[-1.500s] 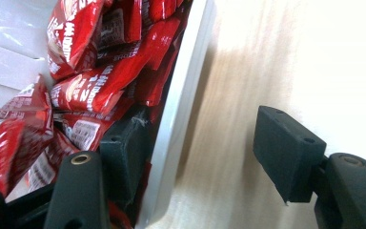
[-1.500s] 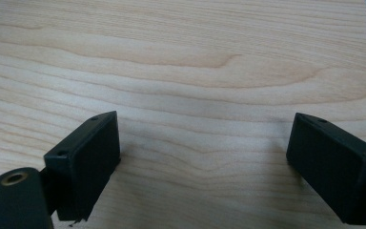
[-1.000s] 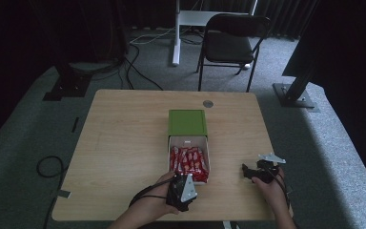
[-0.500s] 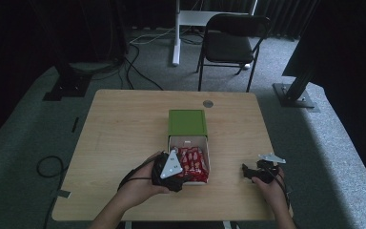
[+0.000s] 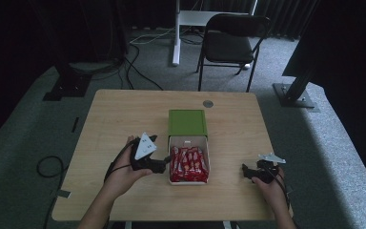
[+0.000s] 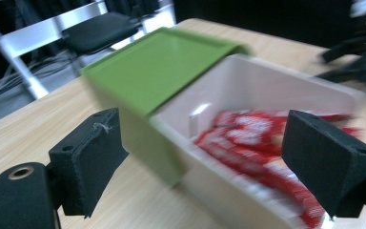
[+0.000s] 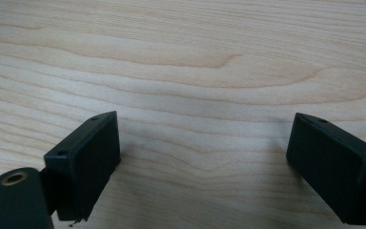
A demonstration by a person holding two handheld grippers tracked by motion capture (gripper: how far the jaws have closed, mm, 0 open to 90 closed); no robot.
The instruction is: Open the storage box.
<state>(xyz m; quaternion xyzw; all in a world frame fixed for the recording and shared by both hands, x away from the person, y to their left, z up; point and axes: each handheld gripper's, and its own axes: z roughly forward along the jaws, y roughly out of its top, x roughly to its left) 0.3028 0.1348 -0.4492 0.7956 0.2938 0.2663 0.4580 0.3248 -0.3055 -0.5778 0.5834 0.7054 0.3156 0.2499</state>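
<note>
The white box (image 5: pixel 188 141) sits near the middle of the table (image 5: pixel 119 114), packed with red snack packets (image 5: pixel 188 163); its green lid (image 5: pixel 187 122) is slid back over the far end, so the near part lies uncovered (in the left gripper view the lid overhangs the box's far wall). Just beside the box's left wall, touching nothing that I can make out, is the left gripper (image 5: pixel 164 164). Its jaws have just been opening and now stand wide with nothing between the pads (image 6: pixel 88 160), the box and packets lying beyond them. Well off to the right of the box, near the table's front edge, the right gripper (image 5: pixel 246 171) rests low over bare wood, jaws spread wide and empty. Beyond the box, near the far edge, is a small round metal disc (image 5: pixel 208 103).
</note>
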